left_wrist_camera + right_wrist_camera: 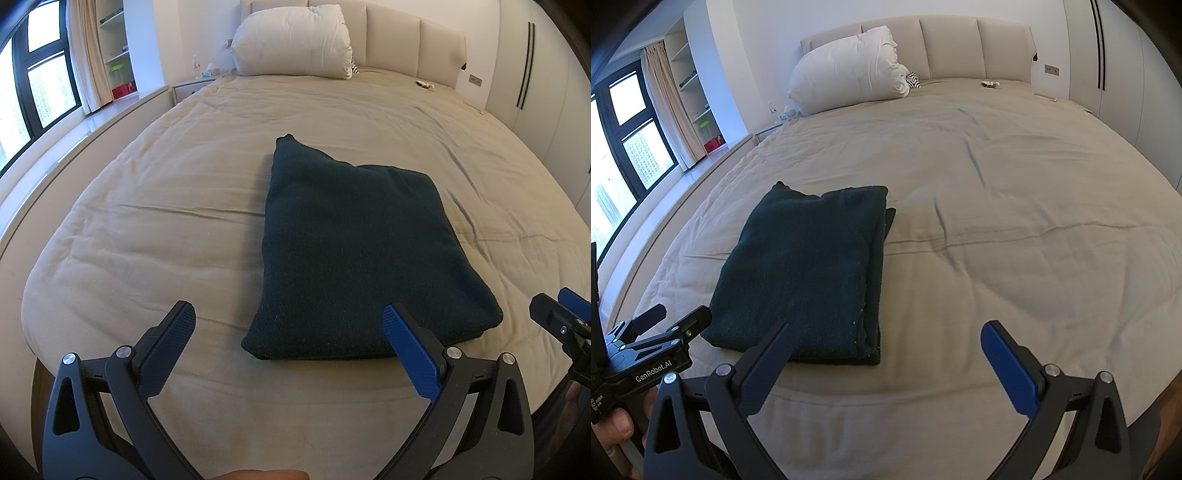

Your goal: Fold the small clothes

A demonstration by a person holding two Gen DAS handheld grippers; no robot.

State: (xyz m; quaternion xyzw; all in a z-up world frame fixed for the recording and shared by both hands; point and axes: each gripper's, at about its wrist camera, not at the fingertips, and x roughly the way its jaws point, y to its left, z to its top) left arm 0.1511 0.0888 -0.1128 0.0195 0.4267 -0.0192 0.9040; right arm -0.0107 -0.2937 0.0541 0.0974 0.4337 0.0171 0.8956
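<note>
A dark green knitted garment lies folded into a neat rectangle on the beige bedspread; in the right wrist view the garment sits left of centre, its stacked layers showing along the right edge. My left gripper is open, held just in front of the garment's near edge, nothing between its fingers. My right gripper is open too, hovering near the garment's near right corner, holding nothing. Each gripper shows at the edge of the other's view: the right gripper and the left gripper.
A big white pillow leans on the padded headboard. A striped item lies beside it and small objects near the bed's far right. Window and shelves stand left, wardrobe doors right.
</note>
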